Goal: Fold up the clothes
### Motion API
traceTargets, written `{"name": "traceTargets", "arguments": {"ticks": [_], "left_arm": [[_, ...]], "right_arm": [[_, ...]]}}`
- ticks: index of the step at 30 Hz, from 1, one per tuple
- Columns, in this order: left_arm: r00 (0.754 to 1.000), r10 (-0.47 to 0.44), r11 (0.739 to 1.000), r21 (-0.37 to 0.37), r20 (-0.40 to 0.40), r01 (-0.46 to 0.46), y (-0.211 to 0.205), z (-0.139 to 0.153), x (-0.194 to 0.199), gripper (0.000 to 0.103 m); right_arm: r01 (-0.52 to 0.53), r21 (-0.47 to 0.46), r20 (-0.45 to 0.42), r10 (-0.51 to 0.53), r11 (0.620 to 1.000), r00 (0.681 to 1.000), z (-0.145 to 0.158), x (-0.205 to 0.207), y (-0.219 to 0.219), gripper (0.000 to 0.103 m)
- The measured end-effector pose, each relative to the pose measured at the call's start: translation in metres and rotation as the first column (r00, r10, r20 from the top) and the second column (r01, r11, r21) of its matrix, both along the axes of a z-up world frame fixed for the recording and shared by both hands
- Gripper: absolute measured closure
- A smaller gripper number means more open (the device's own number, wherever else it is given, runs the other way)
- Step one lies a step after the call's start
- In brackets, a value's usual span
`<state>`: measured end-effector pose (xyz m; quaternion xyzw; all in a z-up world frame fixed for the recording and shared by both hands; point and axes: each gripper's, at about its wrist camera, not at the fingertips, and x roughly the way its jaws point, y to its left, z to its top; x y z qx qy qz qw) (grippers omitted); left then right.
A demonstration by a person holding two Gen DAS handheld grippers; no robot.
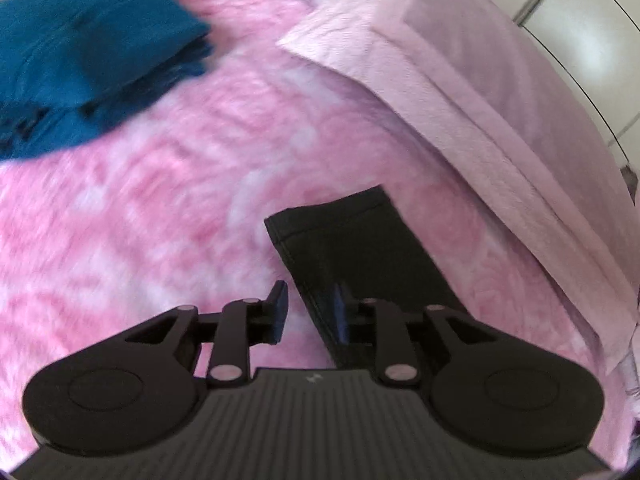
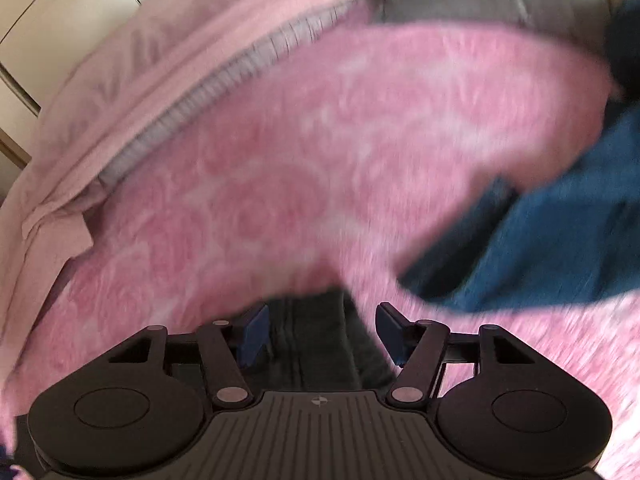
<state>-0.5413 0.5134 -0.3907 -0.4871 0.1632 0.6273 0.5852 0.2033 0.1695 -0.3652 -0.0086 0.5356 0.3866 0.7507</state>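
Observation:
A black garment (image 1: 352, 248) lies flat on the pink patterned bedspread (image 1: 168, 184), its hemmed end pointing away from me. My left gripper (image 1: 310, 312) hovers open over its left edge, one finger off the cloth and one above it. In the right wrist view the dark garment (image 2: 316, 332) runs between the fingers of my right gripper (image 2: 322, 334), which is open; the view is blurred. A folded teal garment (image 1: 80, 56) rests at the far left, and it shows again as the teal garment (image 2: 552, 232) at the right.
A pale pink pillow (image 1: 500, 92) lies along the right side of the bed, seen as the pillow (image 2: 132, 76) with a grey ribbed edge in the right wrist view. Cream cabinet doors (image 1: 592, 40) stand behind it.

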Motion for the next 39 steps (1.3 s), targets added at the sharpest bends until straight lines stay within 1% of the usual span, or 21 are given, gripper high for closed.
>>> {"name": "traceTargets", "arguments": {"ticks": [2,4,5,6,7,8,9,12,16,17,19,21,22,23,24,27,30,32,35,38,39], "left_arm": [[1.000,-0.006,1.000,-0.001,0.016,0.006,-0.003,0.001,0.000,0.082],[1.000,-0.029,1.000,-0.008,0.013,0.029,-0.004,0.000,0.008,0.081],[0.999,-0.040,0.999,-0.011,0.010,0.040,-0.004,-0.001,0.012,0.081],[0.998,-0.057,0.998,-0.016,0.006,0.057,-0.006,0.000,0.019,0.081],[0.997,-0.071,0.997,-0.020,-0.002,0.071,-0.007,-0.002,0.024,0.081],[0.996,-0.085,0.996,-0.024,-0.010,0.085,-0.007,-0.004,0.030,0.081],[0.995,-0.098,0.995,-0.028,-0.018,0.098,-0.008,-0.006,0.035,0.081],[0.991,-0.125,0.992,-0.029,-0.040,0.124,-0.017,-0.006,0.049,0.082],[0.985,-0.166,0.986,0.004,-0.051,0.166,-0.030,0.001,0.059,0.082],[0.983,-0.170,0.985,0.012,-0.072,0.171,-0.033,0.003,0.060,0.082],[0.982,-0.162,0.986,0.016,-0.098,0.164,-0.045,0.008,0.058,0.082],[0.984,-0.149,0.988,0.016,-0.102,0.151,-0.058,0.015,0.050,0.082],[0.984,-0.141,0.989,0.020,-0.109,0.144,-0.067,0.020,0.044,0.082],[0.984,-0.130,0.991,0.024,-0.121,0.134,-0.077,0.027,0.036,0.081],[0.985,-0.112,0.993,0.029,-0.132,0.117,-0.091,0.035,0.026,0.080],[0.989,-0.039,0.999,0.011,-0.145,0.041,-0.136,0.055,-0.012,0.076],[0.982,0.022,0.999,-0.032,-0.187,-0.029,-0.190,0.074,-0.053,0.071],[0.975,0.064,0.995,-0.066,-0.213,-0.080,-0.227,0.083,-0.079,0.062],[0.961,0.146,0.976,-0.127,-0.233,-0.179,-0.286,0.088,-0.120,0.057],[0.950,0.228,0.944,-0.192,-0.213,-0.269,-0.326,0.078,-0.152,0.051],[0.945,0.256,0.931,-0.212,-0.201,-0.297,-0.336,0.072,-0.160,0.050]], "right_arm": [[-0.003,0.020,-0.059,0.004,1.000,0.998,-0.013,0.003,-0.001,0.041],[-0.004,0.044,-0.107,0.008,0.999,0.994,-0.025,0.009,0.002,0.041],[-0.007,0.037,-0.114,0.011,0.999,0.993,-0.030,0.011,0.008,0.045],[-0.016,0.023,-0.095,0.019,1.000,0.995,-0.033,0.013,0.012,0.061],[-0.027,0.015,-0.079,0.029,1.000,0.996,-0.036,0.014,0.015,0.071],[-0.046,0.047,-0.080,0.050,0.998,0.996,-0.037,0.016,0.017,0.101],[-0.044,0.064,-0.063,0.048,0.997,0.997,-0.033,0.017,0.015,0.101],[-0.088,0.103,0.030,0.086,0.991,0.996,-0.018,0.013,0.010,0.102],[-0.026,0.176,0.127,0.004,0.984,0.992,-0.001,0.024,0.003,0.102],[-0.001,0.162,0.129,-0.021,0.987,0.991,-0.004,0.028,0.004,0.101],[0.033,0.137,0.089,-0.046,0.990,0.995,-0.006,0.030,-0.003,0.097],[0.066,0.111,0.049,-0.072,0.992,0.996,-0.008,0.032,-0.009,0.087],[0.083,0.098,0.029,-0.086,0.992,0.996,-0.008,0.033,-0.012,0.078],[0.098,0.084,0.010,-0.099,0.992,0.995,-0.009,0.034,-0.015,0.061],[0.110,0.075,-0.007,-0.109,0.991,0.994,-0.009,0.034,-0.019,0.053],[0.051,0.120,0.005,-0.052,0.991,0.999,0.024,0.011,-0.061,0.053],[0.042,0.097,-0.033,-0.039,0.994,0.999,0.041,-0.014,-0.114,0.053],[0.065,0.065,-0.073,-0.060,0.996,0.996,0.047,-0.031,-0.150,0.053],[0.126,-0.019,-0.141,-0.128,0.992,0.982,0.041,-0.056,-0.194,0.053],[0.153,-0.094,-0.190,-0.169,0.984,0.967,0.031,-0.074,-0.213,0.053],[0.157,-0.109,-0.192,-0.176,0.982,0.965,0.028,-0.079,-0.214,0.053]]}}
